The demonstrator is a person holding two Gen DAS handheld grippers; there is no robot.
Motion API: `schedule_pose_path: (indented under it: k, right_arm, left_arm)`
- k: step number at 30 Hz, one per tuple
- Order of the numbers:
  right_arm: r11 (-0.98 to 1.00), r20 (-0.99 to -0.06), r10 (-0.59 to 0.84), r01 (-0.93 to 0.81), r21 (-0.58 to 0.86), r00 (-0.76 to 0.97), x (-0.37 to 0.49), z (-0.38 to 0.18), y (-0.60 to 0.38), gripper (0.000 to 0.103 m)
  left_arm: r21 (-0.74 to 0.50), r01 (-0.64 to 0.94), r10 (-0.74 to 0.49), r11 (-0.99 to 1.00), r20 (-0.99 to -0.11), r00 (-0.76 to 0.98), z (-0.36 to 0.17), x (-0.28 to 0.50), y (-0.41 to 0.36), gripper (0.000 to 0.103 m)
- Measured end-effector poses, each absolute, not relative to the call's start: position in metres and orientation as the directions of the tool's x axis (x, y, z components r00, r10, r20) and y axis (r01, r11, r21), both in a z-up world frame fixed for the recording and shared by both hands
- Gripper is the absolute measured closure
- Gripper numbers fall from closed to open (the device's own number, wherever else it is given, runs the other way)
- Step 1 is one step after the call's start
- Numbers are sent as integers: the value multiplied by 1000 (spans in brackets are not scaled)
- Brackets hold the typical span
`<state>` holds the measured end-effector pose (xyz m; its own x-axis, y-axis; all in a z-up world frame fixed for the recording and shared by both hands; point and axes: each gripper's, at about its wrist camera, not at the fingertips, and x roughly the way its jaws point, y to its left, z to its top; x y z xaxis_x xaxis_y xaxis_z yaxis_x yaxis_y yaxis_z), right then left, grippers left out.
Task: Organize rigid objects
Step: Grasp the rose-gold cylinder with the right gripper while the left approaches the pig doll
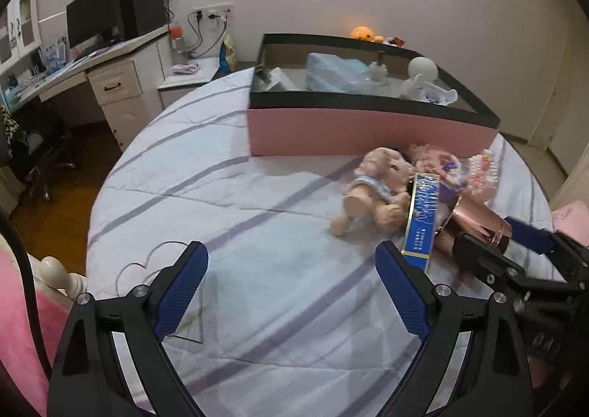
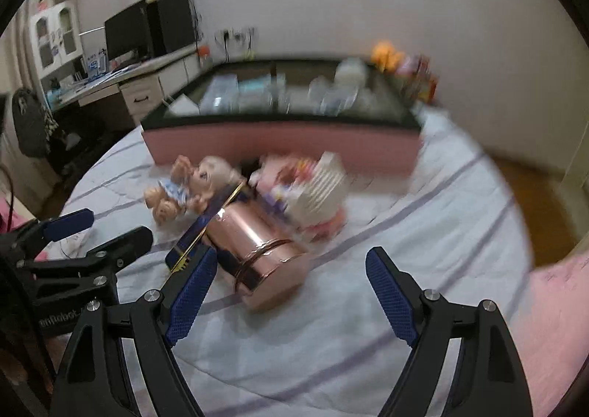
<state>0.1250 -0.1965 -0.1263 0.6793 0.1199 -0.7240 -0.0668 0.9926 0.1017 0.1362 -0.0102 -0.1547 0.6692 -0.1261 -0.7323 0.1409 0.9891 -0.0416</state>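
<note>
The pink box [image 1: 368, 133] with a black rim is taken as the landmark; it stands on the striped bed sheet [image 1: 257, 233]. Just in front of the pink box a plush doll [image 1: 375, 188], a blue flat box [image 1: 423, 218] and a rose-gold cylinder [image 2: 257, 247] are seen lying together, the cylinder touching the blue flat box. The left gripper [image 1: 291, 288] is held spread over bare sheet, nothing between its jaws. The right gripper [image 2: 291, 292] is also spread, with the cylinder's near end between its fingers but not pinched.
</note>
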Motion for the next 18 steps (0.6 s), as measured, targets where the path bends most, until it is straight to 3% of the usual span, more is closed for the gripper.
schedule_pose_path:
  k: [1, 4, 14, 18]
  right_arm:
    - [986, -741, 158, -64, 154, 653, 131, -130, -199, 21]
    - [969, -743, 234, -90, 230, 627, 140, -136, -200, 47]
    - [991, -729, 126, -55, 121, 673, 120, -134, -222, 50]
    - [989, -726, 130, -35, 144, 676, 120, -133, -238, 50]
  left_arm:
    - [-61, 142, -141, 988, -732, 666, -155, 138, -7, 8]
    - [-86, 143, -160, 986, -734, 661, -155, 141, -4, 7]
    - [-81, 202, -195, 976, -741, 642, -155, 169, -35, 6]
    - [-114, 225, -232, 968, -754, 614, -157, 183, -44, 6]
